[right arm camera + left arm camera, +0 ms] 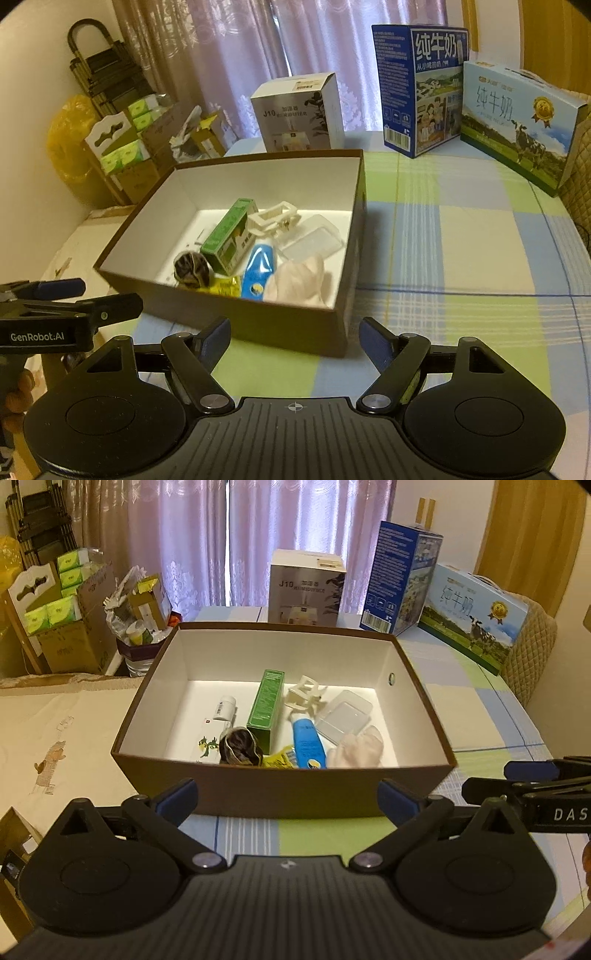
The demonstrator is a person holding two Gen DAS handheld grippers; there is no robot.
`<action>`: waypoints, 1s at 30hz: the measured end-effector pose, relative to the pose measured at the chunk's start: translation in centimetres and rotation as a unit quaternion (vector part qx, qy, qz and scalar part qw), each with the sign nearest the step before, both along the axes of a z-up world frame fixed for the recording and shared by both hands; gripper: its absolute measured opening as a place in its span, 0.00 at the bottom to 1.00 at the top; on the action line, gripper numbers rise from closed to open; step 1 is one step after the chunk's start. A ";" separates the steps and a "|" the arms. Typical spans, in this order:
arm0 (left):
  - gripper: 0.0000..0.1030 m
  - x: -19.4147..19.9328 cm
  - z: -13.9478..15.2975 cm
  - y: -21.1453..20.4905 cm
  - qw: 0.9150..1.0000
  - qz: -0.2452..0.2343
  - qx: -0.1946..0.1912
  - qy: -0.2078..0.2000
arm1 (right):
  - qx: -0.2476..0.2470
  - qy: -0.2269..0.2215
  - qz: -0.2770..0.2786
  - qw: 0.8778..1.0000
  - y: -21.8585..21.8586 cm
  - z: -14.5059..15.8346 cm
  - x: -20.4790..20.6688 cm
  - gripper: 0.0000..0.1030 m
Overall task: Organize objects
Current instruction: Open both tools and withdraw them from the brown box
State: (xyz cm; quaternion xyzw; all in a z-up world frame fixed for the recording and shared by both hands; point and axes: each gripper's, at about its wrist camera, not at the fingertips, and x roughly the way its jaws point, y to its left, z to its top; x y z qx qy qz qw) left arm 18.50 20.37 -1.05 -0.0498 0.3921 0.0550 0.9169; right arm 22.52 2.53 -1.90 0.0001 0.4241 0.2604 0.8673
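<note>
Left gripper (287,800) is hanging w/ jaws wide and empty, brown box (284,794) sitting straight ahead, items already piled inside, green carton (266,709) lying long axis pointing away. Right gripper (294,339) is also wide open, empty, box more to its left. Left arm's prob nearer, hard to tell tho.
</note>
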 end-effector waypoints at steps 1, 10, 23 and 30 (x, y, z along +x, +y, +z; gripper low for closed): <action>0.99 -0.4 0.1 -0.6 1.000 -0.001 0.006 -0.002 | -0.001 0.000 0.000 1.000 -0.5 0.0 -0.4 0.72; 0.99 -3.8 0.5 -5.5 1.000 -0.005 0.017 -0.003 | 0.005 -0.004 -0.011 1.000 -5.6 0.5 -3.7 0.72; 0.99 -8.5 0.1 -12.2 1.000 -0.006 0.010 0.015 | 0.007 -0.002 -0.015 1.000 -12.0 0.9 -8.8 0.72; 0.99 -10.8 -0.2 -14.8 1.000 -0.015 0.005 0.023 | 0.005 0.002 -0.019 1.000 -14.4 0.7 -11.4 0.72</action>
